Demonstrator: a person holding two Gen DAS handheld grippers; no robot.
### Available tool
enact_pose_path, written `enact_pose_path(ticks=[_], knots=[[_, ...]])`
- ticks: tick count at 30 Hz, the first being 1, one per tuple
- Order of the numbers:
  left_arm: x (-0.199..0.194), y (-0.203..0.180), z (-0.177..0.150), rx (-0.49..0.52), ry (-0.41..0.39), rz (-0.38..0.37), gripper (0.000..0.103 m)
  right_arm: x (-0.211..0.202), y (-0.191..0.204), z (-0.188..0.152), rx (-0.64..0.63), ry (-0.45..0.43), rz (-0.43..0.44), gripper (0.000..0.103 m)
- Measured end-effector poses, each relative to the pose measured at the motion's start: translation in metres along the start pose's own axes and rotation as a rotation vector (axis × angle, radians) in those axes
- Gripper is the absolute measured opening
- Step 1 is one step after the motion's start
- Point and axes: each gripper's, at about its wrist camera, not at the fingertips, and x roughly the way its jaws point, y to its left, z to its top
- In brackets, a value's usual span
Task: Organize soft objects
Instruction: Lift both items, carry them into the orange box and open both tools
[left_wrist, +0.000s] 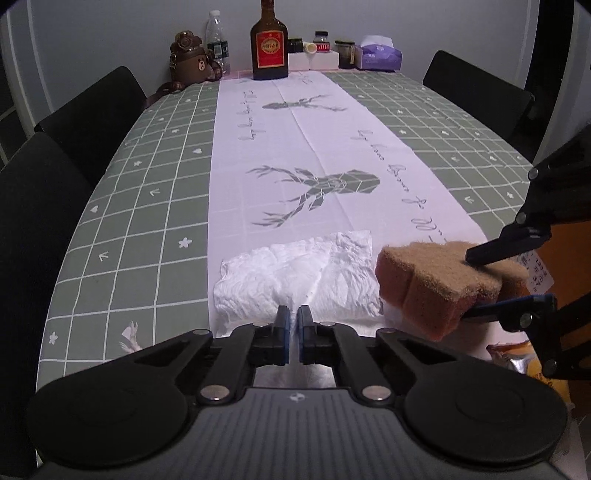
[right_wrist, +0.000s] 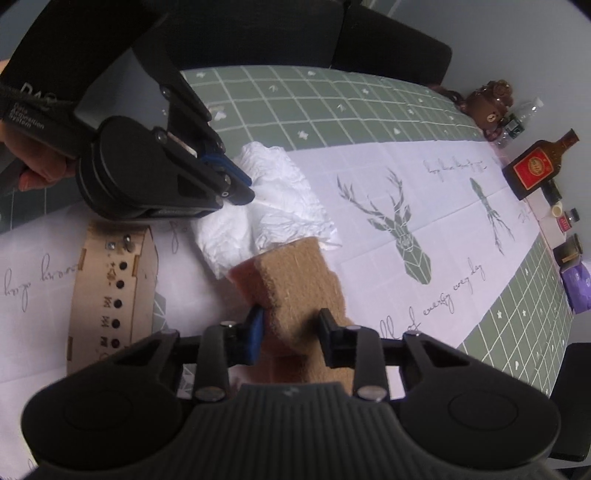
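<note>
While right tool (right_wrist: 290, 326) pinches sponge (right_wrist: 295, 280), left tool (left_wrist: 291, 314) clamps tissue (left_wrist: 295, 273) on tablecloth (left_wrist: 147, 206).

The white runner (right_wrist: 424, 177) down the middle of the desk carries grey cursive script; beside the deer-head print (right_wrist: 402, 229) the words "every day" can be read, the rest not. The left gripper's body (right_wrist: 33, 118) bears small white lettering ending in "System". The brown bottle's red label (left_wrist: 269, 46) is illegible.

You've got one sponge (right_wrist: 295, 280), one crumpled white cloth (left_wrist: 295, 273), one wooden box (right_wrist: 110, 291), two tools, one brown bottle (left_wrist: 269, 44), one bear figure (left_wrist: 190, 59) showing.
</note>
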Motion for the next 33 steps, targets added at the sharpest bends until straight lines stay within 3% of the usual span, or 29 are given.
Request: enact_pose_path(ticks=[11, 24, 33], knots=[[-0.062, 0.009, 0.018, -0.034, -0.132, 0.064, 0.004, -0.061, -0.004, 0.013, 0.164, -0.127, -0.122, 0.03], [-0.186, -0.006, 0.026, -0.024, -0.353, 0.033, 0.004, -0.148, 0.029, 0.004, 0.254, -0.228, -0.235, 0.03], [-0.238, -0.05, 0.018, 0.057, -0.405, -0.04, 0.004, -0.192, 0.043, -0.023, 0.273, -0.229, -0.283, 0.03]])
